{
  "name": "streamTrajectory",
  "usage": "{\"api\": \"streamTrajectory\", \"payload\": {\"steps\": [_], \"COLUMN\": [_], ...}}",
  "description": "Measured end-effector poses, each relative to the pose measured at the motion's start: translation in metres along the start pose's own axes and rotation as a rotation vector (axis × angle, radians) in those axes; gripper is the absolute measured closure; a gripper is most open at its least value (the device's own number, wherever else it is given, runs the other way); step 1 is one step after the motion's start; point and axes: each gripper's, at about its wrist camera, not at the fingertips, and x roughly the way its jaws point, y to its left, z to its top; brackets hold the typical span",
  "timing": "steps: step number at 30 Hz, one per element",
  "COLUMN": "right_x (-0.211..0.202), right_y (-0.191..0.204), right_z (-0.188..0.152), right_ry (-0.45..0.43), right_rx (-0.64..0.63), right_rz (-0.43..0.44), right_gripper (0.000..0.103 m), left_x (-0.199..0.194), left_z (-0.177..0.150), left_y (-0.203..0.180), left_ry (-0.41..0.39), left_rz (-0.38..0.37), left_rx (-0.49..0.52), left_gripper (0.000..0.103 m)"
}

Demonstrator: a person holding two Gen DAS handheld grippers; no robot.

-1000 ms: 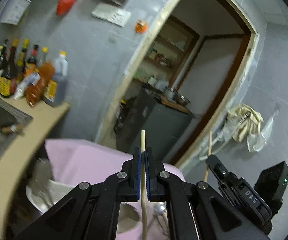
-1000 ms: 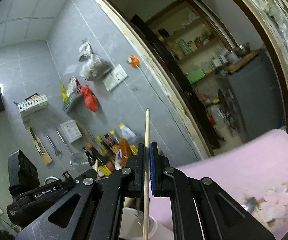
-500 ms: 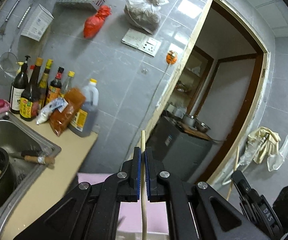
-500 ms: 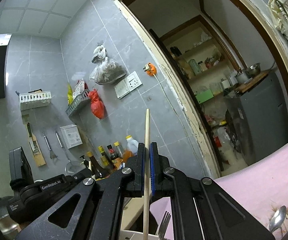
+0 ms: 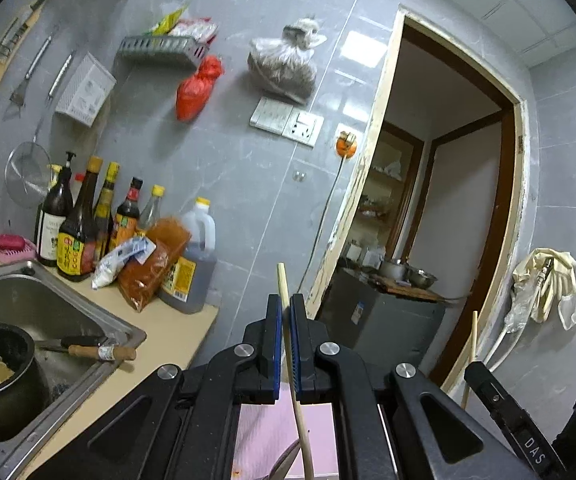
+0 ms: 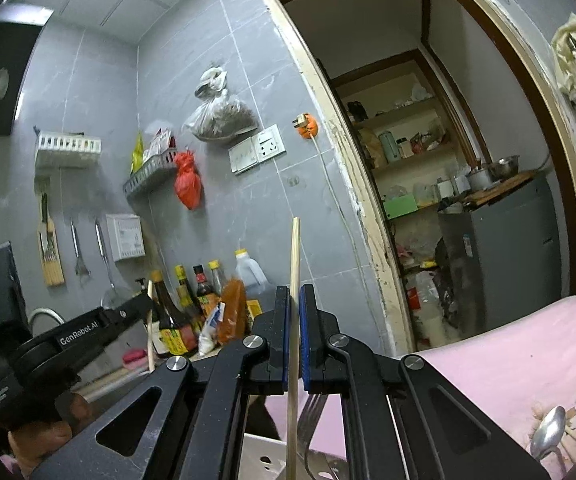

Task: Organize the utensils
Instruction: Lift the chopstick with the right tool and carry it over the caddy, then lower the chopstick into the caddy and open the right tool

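Holding upright: left hand-held gripper point(image 5: 284, 350) clamps one chopstick point(image 5: 288, 336); right hand-held gripper point(image 6: 295, 350) clamps another chopstick point(image 6: 294, 320), white holder point(image 6: 264, 456) directly beneath, nearer right.

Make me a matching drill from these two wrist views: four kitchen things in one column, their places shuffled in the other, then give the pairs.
Things:
1. red bag
2. wooden-handled knife
3. spoon
4. chopstick

Places:
A. lying on the pink cloth
B. clamped upright in the right gripper
C. hanging on the grey tiled wall
D. across the steel sink

Pairs: 1-C, 2-D, 3-A, 4-B
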Motion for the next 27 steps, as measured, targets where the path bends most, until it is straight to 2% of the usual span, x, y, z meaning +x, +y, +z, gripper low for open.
{"api": "streamTrajectory", "payload": {"steps": [7, 15, 21, 27], "right_x": [-0.003, -0.008, -0.014, -0.014], "right_y": [-0.004, -0.003, -0.001, -0.003], "right_z": [-0.005, -0.012, -0.015, -0.016], "right_ry": [-0.012, 0.007, 0.046, 0.125], "right_rx": [-0.016, -0.049, -0.071, -0.080], "right_rz": [-0.014, 0.002, 0.016, 0.013], "right_gripper": [0.099, 0.098, 0.098, 0.098], "left_x": [0.000, -0.014, -0.030, -0.033], "left_z": [-0.008, -0.027, -0.043, -0.046], "left_y": [-0.009, -0.017, -0.025, -0.028], "left_ry": [-0.039, -0.061, -0.034, 0.060], "left_rz": [0.003, -0.009, 0.002, -0.014], "left_rx": [0.078, 0.119, 0.167, 0.203], "left_gripper": [0.098, 0.098, 0.099, 0.099]}}
